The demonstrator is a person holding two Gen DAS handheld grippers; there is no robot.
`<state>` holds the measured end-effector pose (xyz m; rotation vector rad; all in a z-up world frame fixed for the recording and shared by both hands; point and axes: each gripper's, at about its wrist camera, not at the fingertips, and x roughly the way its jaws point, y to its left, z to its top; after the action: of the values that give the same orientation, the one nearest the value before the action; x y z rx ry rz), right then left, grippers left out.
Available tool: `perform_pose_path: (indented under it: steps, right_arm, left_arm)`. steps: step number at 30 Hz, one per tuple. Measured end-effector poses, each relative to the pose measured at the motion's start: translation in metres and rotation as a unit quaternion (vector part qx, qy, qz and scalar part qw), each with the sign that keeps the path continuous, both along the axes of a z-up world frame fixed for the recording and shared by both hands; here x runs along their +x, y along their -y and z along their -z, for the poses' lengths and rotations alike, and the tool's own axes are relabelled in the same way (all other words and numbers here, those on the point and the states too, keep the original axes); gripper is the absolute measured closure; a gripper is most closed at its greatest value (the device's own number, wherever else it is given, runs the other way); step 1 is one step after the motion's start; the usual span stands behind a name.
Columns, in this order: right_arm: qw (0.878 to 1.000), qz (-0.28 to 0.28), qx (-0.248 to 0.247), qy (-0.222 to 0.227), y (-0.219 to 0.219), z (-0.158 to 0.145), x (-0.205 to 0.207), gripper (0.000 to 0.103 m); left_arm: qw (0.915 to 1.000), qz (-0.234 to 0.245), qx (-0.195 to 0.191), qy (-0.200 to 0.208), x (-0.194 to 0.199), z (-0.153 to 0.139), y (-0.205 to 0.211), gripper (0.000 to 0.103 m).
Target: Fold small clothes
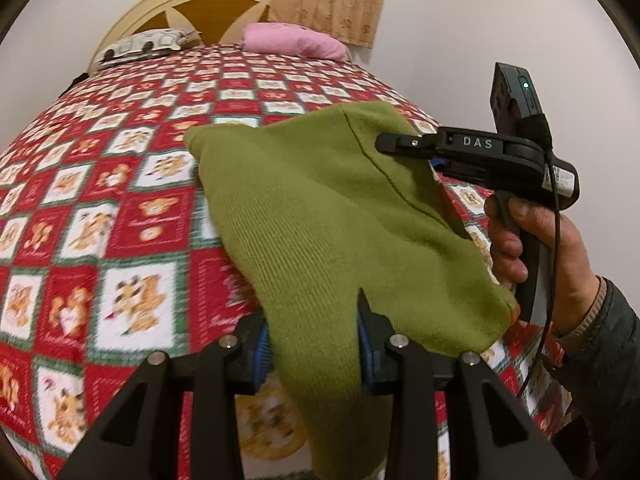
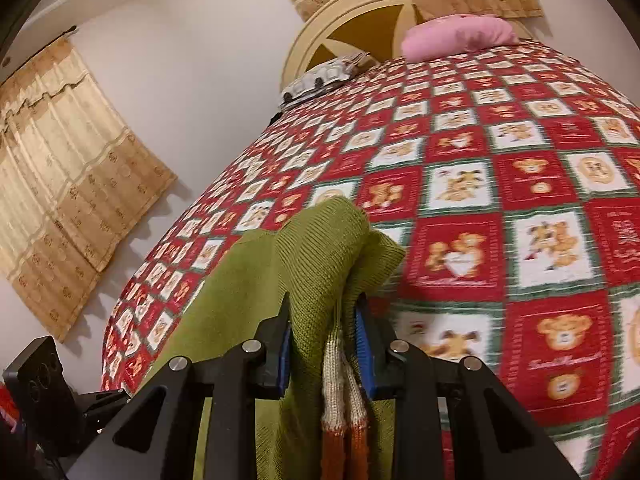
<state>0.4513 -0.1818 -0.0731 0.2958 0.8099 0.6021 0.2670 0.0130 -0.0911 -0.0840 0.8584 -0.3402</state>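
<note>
Left wrist view shows the left tongs (image 1: 316,354) and right tongs (image 1: 404,148) each clamped on the green knit garment (image 1: 320,216), held between them above the bed (image 1: 120,200), so level, evenly tensioned corners should lay it flat.

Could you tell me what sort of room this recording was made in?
It looks like a home bedroom. A bed with a red teddy-bear quilt fills both views, a pink pillow lies by the cream headboard, and beige curtains hang on the wall.
</note>
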Motion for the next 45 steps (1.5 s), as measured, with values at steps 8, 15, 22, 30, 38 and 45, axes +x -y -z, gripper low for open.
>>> perform_pose_path:
  steps: [8, 15, 22, 30, 38, 45]
  right_arm:
    - [0.999, -0.045, 0.008, 0.004, -0.057, -0.002, -0.012, 0.076]
    - [0.997, -0.08, 0.017, -0.004, -0.105, 0.007, -0.016, 0.076]
    - [0.994, -0.11, 0.021, -0.01, -0.141, 0.012, -0.017, 0.076]
    - [0.99, -0.141, 0.022, -0.013, -0.184, 0.012, -0.021, 0.076]
    - [0.985, -0.169, 0.021, -0.016, -0.223, 0.012, -0.027, 0.076]
    - [0.982, -0.188, 0.021, -0.018, -0.25, 0.012, -0.031, 0.077]
  left_arm:
    - [0.9991, -0.037, 0.011, 0.017, -0.026, -0.004, -0.042, 0.066]
    - [0.9973, -0.066, 0.019, 0.023, -0.04, -0.004, -0.073, 0.066]
    - [0.9952, -0.093, 0.016, 0.026, -0.052, -0.002, -0.1, 0.067]
    - [0.9918, -0.124, 0.011, 0.03, -0.066, 0.0, -0.128, 0.067]
    - [0.9884, -0.148, 0.011, 0.032, -0.08, 0.002, -0.151, 0.067]
    - [0.9854, -0.167, 0.015, 0.032, -0.091, 0.005, -0.169, 0.067]
